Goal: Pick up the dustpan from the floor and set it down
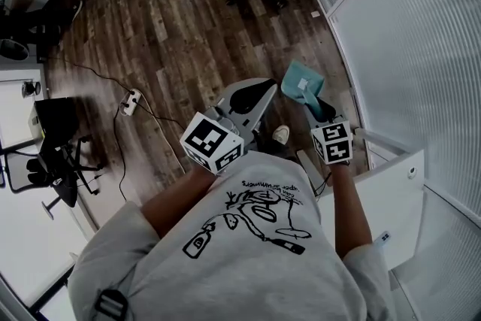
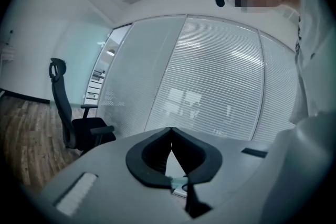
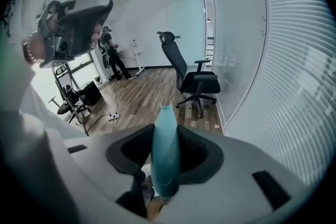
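Wood plank floor [image 1: 150,19], glass wall with blinds [image 1: 421,49] beside the right gripper [image 3: 166,152], which pinches the smooth teal dustpan [image 1: 301,85] sticking out ahead. Left gripper [image 2: 170,131] is pressed together, empty.

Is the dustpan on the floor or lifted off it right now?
Lifted off. The right gripper is shut on the teal handle of the dustpan, which the head view shows well above the wooden floor.

wood floor [image 1: 173,26] bears a power strip [image 1: 131,102].
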The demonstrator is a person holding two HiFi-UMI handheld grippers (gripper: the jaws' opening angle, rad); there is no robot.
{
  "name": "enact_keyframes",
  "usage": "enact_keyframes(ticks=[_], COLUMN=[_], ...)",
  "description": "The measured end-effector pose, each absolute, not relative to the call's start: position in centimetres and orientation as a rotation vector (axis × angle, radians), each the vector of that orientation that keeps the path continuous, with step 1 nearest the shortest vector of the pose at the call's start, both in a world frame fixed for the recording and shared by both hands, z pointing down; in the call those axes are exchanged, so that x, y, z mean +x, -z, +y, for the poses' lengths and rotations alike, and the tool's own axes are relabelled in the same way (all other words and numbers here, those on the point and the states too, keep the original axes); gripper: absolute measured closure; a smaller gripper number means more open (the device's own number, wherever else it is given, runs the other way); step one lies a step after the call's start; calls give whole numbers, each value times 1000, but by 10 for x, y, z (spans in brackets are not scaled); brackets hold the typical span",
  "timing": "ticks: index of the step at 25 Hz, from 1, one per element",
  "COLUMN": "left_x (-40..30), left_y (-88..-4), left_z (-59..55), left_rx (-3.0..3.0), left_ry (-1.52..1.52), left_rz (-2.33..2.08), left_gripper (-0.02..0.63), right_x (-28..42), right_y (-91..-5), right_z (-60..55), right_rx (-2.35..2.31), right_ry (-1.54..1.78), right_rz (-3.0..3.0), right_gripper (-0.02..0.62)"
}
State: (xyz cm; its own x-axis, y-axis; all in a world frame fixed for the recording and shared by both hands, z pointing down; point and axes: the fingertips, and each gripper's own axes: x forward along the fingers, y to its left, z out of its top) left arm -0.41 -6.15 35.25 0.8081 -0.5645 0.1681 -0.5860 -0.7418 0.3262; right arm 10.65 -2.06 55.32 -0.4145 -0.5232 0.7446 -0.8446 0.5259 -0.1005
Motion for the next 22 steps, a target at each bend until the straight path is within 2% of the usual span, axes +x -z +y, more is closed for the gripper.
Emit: enact_keyframes(ticks=[22], left_x=[0], left_y=[-307], left_z=[-85], left_rx=[2707], left_ry=[-7], left_rz=[-896], left_gripper=[604], right_x=[125], right_y=[-371], right_z=[-33], right_rx=[1252], right_ry=[-453], right_rz=[-2197], right_gripper=[465])
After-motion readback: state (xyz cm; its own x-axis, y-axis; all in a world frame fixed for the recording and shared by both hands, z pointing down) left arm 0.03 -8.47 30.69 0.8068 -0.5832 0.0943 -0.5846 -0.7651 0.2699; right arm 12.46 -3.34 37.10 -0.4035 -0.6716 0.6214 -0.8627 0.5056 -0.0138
